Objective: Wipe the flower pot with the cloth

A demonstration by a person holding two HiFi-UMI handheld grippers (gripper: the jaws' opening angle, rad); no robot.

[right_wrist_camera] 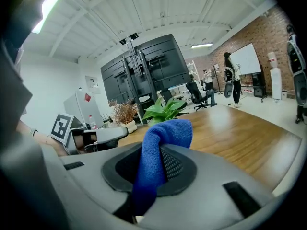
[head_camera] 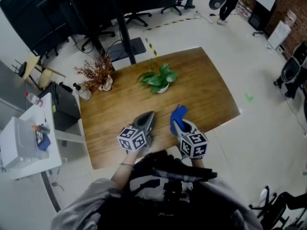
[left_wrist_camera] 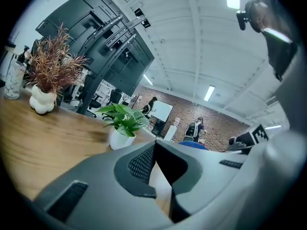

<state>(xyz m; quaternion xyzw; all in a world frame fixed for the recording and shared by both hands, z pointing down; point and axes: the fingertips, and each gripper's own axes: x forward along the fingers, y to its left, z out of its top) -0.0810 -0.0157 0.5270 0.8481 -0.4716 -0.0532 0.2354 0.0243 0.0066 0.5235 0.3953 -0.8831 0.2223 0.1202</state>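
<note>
Flower pot (head_camera: 162, 88) toward far edge of worktop (head_camera: 211, 97), not yet wiped; blue cloth (head_camera: 178, 115) pinched in right gripper (head_camera: 178, 124) near front edge, left gripper (head_camera: 149, 116) closed empty alongside.

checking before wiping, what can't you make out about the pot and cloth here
- white flower pot: head view, leaves cover most of it
- same pot: right gripper view, hidden behind blue cloth
- cloth's lower end: right gripper view, buried in right hand-held gripper
</note>
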